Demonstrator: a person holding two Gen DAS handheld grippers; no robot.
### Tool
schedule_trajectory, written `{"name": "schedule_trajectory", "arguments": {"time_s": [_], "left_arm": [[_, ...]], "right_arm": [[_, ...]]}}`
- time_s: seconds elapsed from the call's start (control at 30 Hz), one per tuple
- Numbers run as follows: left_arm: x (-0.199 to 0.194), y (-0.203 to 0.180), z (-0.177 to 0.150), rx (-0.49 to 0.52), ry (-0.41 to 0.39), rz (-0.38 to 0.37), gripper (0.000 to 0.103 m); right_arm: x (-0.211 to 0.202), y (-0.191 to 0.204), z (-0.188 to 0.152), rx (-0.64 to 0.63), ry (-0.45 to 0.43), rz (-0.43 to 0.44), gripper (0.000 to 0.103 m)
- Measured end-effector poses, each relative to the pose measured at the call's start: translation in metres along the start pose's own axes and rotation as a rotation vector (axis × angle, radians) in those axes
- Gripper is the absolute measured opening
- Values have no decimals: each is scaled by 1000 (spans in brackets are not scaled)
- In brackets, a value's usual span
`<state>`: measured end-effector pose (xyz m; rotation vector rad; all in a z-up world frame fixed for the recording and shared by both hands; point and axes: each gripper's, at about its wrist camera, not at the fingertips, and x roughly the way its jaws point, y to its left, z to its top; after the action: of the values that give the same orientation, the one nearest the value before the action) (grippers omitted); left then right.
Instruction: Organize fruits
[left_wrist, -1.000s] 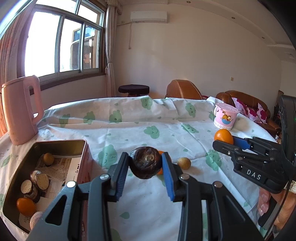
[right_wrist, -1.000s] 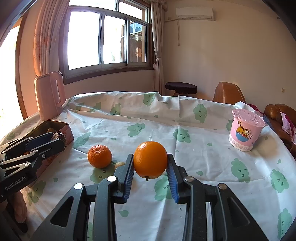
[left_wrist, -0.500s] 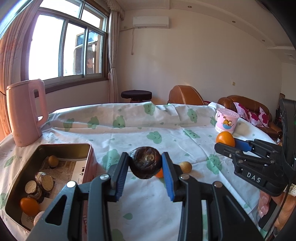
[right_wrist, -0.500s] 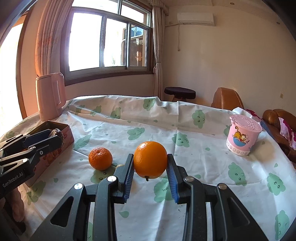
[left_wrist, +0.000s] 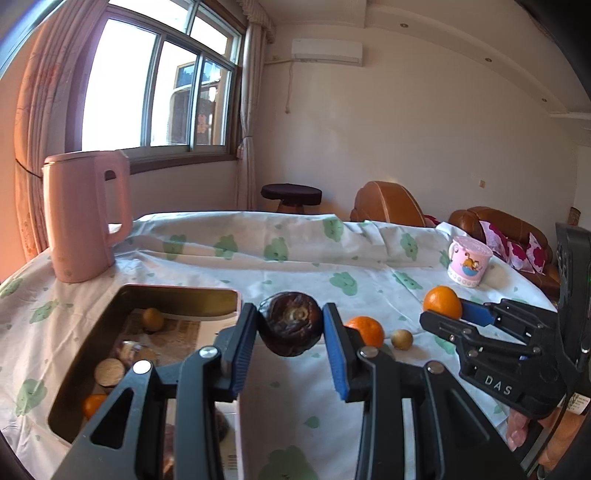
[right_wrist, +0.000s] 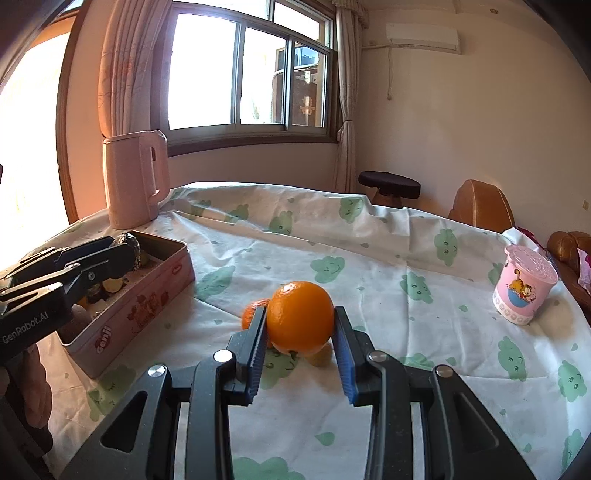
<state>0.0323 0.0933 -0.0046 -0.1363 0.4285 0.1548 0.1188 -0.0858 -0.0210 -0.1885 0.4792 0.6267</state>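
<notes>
The left gripper (left_wrist: 290, 334) is clamped on a dark brown round fruit (left_wrist: 290, 323). Its blue pads press on both sides of the fruit. It holds the fruit up in the air, next to the right edge of the tin box (left_wrist: 110, 314).

The box sits on the table (left_wrist: 258, 266), which has a white cloth with green spots. Inside the box there are a few small fruits and some round brown pieces on paper.

The right gripper (right_wrist: 300, 339) is clamped on a big orange (right_wrist: 299, 317). It holds the orange above the cloth, near the middle of the table.

A smaller orange (left_wrist: 364, 328) lies on the cloth. A little yellow-brown fruit (left_wrist: 402, 339) lies just beside it.

A pink jug (left_wrist: 85, 214) stands behind the box. A pink cup (right_wrist: 524, 290) with a cartoon cat stands far off on the right side of the table.

Part of a hand (left_wrist: 517, 432) shows under the right gripper.
</notes>
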Motion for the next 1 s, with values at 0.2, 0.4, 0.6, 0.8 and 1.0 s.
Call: {"name": "schedule_trajectory", "arguments": {"time_s": [0.2,0.4,0.6,0.8,1.0], "left_arm": [[-7,20,1,0,-2,46,38],[-10,39,0,-7,6,81,38],[-10,57,-1,-24,19,110,38],[-9,72,-2,-36,37,137,38],[-7,87,-4,-57,56,163,38]], "right_arm": [[6,32,11,-37,-5,60,36],[18,62,19,-82,-1,98,36],[25,84,25,-122,6,128,36],[31,103,31,-151,7,154,36],[39,119,32,-171,17,176,36]]}}
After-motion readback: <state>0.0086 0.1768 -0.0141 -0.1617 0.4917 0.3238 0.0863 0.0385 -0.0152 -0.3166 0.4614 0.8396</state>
